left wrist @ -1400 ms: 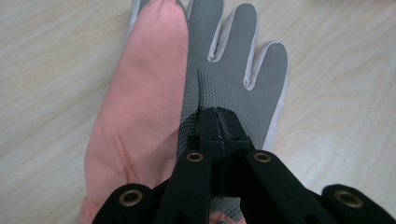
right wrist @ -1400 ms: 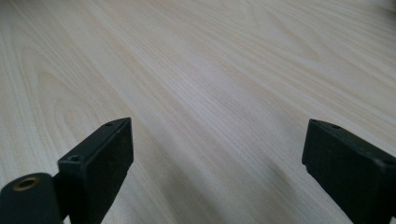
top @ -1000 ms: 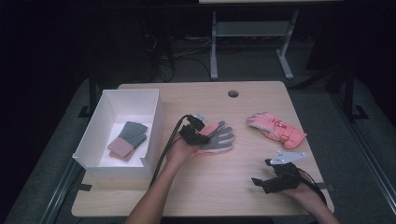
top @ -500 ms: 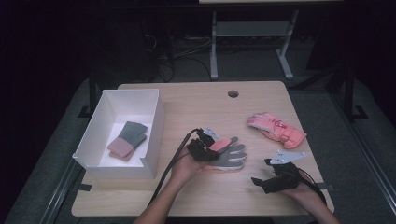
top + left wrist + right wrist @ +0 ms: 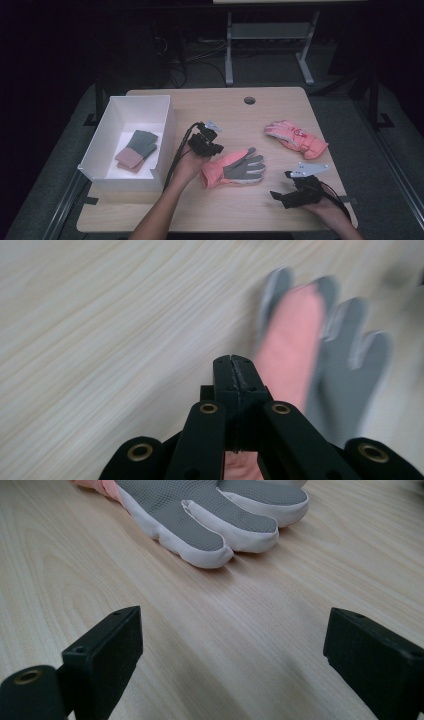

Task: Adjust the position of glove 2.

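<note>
Dragged nearer and rightward since a second ago: pink-and-grey glove (image 5: 233, 168), now flat mid-table, palm up, cuff pinched in the closed left gripper (image 5: 205, 144). Right gripper (image 5: 296, 191) waiting near the table's right front, jaws spread wide and empty. Best to keep the cuff pinched low and slide, not lift. Open wood ahead; white box (image 5: 164, 150) close at left, second pink glove (image 5: 295, 138) far right, near edge (image 5: 220, 227) not far.
</note>
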The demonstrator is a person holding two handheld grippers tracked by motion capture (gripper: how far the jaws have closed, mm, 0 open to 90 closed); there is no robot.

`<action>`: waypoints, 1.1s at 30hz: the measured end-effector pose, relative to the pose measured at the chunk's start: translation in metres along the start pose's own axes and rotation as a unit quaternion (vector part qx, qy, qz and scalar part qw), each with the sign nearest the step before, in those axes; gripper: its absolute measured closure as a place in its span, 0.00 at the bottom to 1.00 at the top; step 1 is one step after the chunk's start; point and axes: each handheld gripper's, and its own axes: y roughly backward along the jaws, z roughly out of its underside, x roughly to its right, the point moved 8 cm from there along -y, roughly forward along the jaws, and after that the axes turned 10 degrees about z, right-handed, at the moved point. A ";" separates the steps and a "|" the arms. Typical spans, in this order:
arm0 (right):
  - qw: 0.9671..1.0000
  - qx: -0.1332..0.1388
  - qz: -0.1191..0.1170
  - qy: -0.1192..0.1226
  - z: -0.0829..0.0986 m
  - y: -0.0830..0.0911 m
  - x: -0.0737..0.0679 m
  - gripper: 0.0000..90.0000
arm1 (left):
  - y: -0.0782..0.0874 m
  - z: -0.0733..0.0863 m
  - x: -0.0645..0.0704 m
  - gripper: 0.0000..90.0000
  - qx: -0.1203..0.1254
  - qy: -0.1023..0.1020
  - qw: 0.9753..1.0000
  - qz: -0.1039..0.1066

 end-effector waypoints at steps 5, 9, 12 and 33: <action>1.000 -0.002 0.000 -0.002 0.002 0.000 0.001 0.09 | -0.004 0.015 -0.003 1.00 -0.016 0.005 1.000 0.001; 1.000 -0.002 0.004 -0.007 0.004 0.001 0.004 0.09 | -0.004 0.022 0.003 1.00 -0.022 0.004 1.000 0.011; 1.000 0.000 0.009 -0.009 0.003 0.004 0.005 0.09 | -0.002 0.031 0.013 1.00 -0.026 -0.002 0.999 0.021; 1.000 -0.005 0.008 -0.003 0.003 0.002 0.002 0.09 | -0.004 0.055 0.079 1.00 -0.034 -0.028 0.990 0.131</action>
